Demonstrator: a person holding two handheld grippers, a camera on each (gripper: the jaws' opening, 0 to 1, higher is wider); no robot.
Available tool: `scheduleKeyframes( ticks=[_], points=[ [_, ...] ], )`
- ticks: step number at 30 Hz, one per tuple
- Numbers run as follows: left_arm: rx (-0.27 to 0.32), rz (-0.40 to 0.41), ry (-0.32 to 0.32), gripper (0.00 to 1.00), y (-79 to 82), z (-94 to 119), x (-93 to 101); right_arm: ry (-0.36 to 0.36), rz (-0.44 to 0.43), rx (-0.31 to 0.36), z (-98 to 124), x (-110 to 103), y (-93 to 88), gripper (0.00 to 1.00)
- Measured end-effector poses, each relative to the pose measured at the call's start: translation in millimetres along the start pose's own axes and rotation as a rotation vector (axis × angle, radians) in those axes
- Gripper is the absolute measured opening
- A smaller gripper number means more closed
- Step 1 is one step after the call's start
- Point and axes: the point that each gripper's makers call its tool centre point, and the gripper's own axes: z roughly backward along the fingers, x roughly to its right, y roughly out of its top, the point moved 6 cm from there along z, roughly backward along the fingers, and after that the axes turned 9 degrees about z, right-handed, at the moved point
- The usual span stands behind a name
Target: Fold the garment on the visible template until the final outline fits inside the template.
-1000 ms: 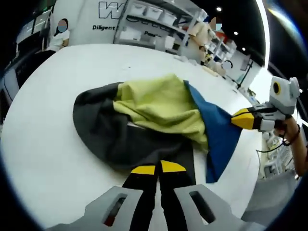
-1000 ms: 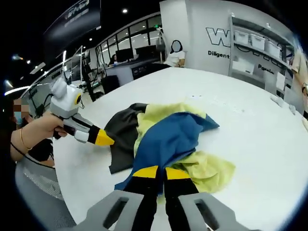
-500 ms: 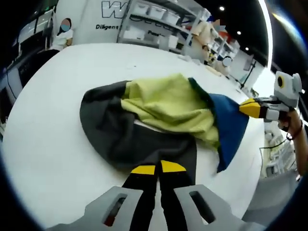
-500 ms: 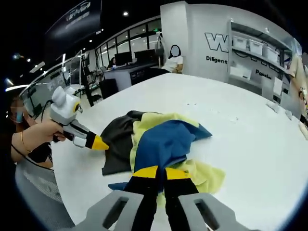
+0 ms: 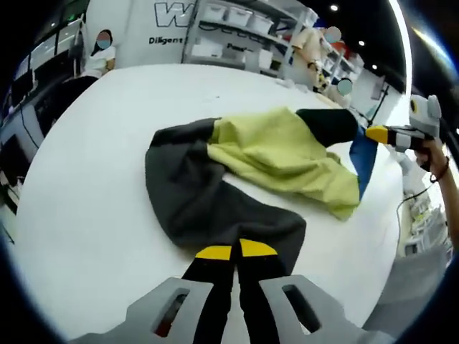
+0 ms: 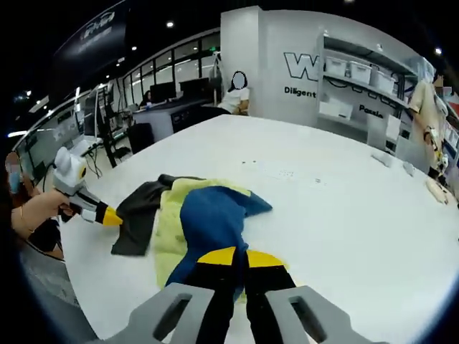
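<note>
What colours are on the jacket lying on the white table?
The jacket is dark grey, yellow-green and blue, clearest in the left gripper view.

The place looked like an open office or demonstration lab. A large white table [image 6: 344,208] took the middle of both views. In the upper right of the right gripper view a white wall with large lettering [image 6: 305,68] stood beside metal shelving holding white bins [image 6: 358,86]. At the upper left, desks with monitors [image 6: 161,92] ran under glazed walls and ceiling spotlights, and a seated person [image 6: 235,97] worked behind the table.
</note>
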Motion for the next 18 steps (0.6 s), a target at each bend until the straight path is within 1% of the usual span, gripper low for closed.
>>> scheduleKeyframes(
  ticks=[6, 10, 15, 18],
  points=[
    [-0.001, 0.000, 0.042, 0.00, -2.2, 9.0, -16.3, -0.047, -0.047, -0.022, 1.3, 26.1, -6.2, 0.00],
    [-0.014, 0.003, 0.078, 0.00, -4.0, 13.2, -28.3, -0.067, -0.071, -0.042, 2.0, 38.4, -10.1, 0.00],
    [-0.012, 0.013, 0.098, 0.00, -2.6, 15.1, -38.4, -0.090, -0.078, -0.061, 0.7, 51.3, -16.0, 0.00],
    [-0.010, 0.000, 0.098, 0.00, -2.4, 13.2, -42.4, -0.097, -0.138, -0.078, -3.9, 60.3, -24.6, 0.00]
  ],
)
